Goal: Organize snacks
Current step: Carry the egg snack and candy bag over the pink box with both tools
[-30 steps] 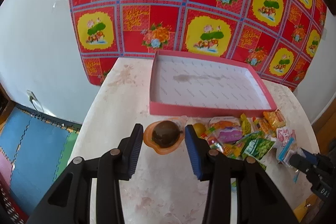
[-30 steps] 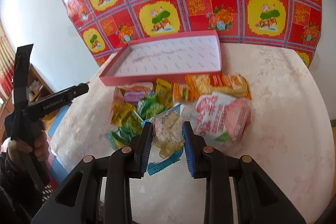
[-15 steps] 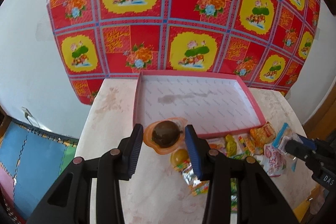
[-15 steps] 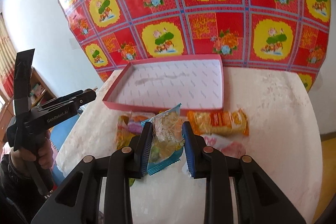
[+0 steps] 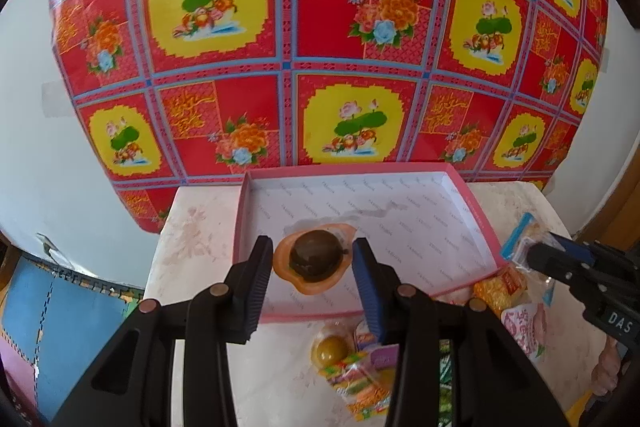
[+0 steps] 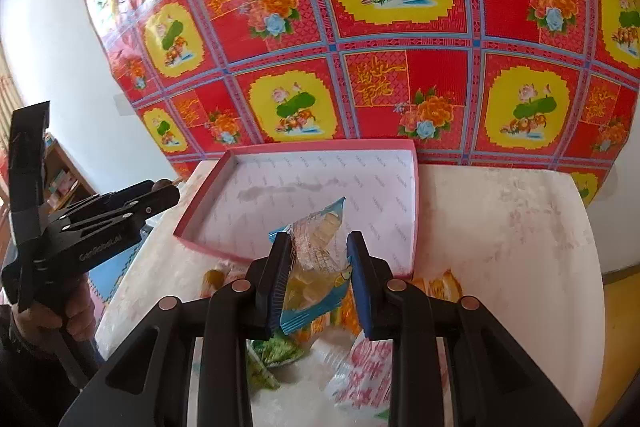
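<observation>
My left gripper [image 5: 313, 269] pinches a clear orange-rimmed pouch [image 5: 312, 263] with one dark, round, egg-shaped lump sealed inside; ribbed pads press its edges. It hangs over the near part of the pink box [image 5: 478, 223], a shallow cardboard tray with a white printed lining and one greyish stain on its floor.

My right gripper [image 6: 318, 273] is clamped on a crinkly clear packet with blue ends [image 6: 316, 267], holding pale yellow chunks (count unclear, they blur together). It sits above the box's near rim [image 6: 412, 211], the top corner of the packet over the lining.

Table [image 6: 512, 227]: pale marbled stone, rounded edge, reddish blotches. Behind it, a glossy red-and-yellow floral sheet [image 5: 320, 27] in a grid of squares.

Loose snacks on the table, left view: one round yellow-green sweet in clear wrap [image 5: 331, 349], one striped multicolour pack [image 5: 360, 383], one orange noodle-like pack [image 5: 500, 285], one pink-and-white bag [image 5: 524, 327]. Others are hidden behind my gripper arms. In the right view a green pack [image 6: 276, 351] is partly covered and the pile beneath is smeared and cut off.

Blue foam floor mats [image 5: 60, 307] lie left of the table.
</observation>
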The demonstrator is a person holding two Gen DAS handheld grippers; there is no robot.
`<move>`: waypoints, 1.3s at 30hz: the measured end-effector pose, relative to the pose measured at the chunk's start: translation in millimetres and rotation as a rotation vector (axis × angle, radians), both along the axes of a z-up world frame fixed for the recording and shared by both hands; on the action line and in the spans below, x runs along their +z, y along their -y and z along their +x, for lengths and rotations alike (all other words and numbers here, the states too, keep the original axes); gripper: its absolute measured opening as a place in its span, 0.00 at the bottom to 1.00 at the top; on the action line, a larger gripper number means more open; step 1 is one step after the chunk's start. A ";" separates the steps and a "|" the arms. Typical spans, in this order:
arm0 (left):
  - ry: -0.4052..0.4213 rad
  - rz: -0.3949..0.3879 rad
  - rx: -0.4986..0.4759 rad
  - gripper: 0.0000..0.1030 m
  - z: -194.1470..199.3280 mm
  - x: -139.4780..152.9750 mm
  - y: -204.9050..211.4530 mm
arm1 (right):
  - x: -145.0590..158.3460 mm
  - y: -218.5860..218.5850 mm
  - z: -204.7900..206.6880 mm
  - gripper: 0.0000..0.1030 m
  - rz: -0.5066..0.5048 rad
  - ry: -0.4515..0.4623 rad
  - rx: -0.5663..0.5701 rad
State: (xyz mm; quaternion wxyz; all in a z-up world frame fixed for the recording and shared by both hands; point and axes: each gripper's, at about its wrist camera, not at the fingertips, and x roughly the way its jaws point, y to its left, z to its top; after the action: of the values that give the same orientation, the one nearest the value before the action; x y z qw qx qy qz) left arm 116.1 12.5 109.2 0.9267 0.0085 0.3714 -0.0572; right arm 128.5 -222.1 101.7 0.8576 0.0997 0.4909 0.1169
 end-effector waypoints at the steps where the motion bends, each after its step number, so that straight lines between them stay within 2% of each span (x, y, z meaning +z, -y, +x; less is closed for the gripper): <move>1: 0.003 -0.001 -0.002 0.42 2.0 0.5 0.9 | -0.9 0.8 3.5 0.29 0.005 -0.002 -0.003; 11: -0.005 -0.009 0.007 0.42 31.9 -3.6 4.3 | -11.1 3.4 36.5 0.29 0.044 -0.018 -0.040; 20: -0.052 -0.035 0.033 0.42 69.2 -25.2 5.2 | -33.1 7.3 68.9 0.29 0.056 -0.061 -0.067; 39: -0.157 -0.033 0.043 0.42 136.7 -82.1 12.6 | -98.5 19.3 124.0 0.29 0.041 -0.166 -0.087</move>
State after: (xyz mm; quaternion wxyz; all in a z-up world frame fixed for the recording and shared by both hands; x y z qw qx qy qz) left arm 252.8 0.0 27.1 0.8958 -0.0194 0.4419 -0.0440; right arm 252.5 -241.3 3.2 0.8159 0.1478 0.5531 0.0810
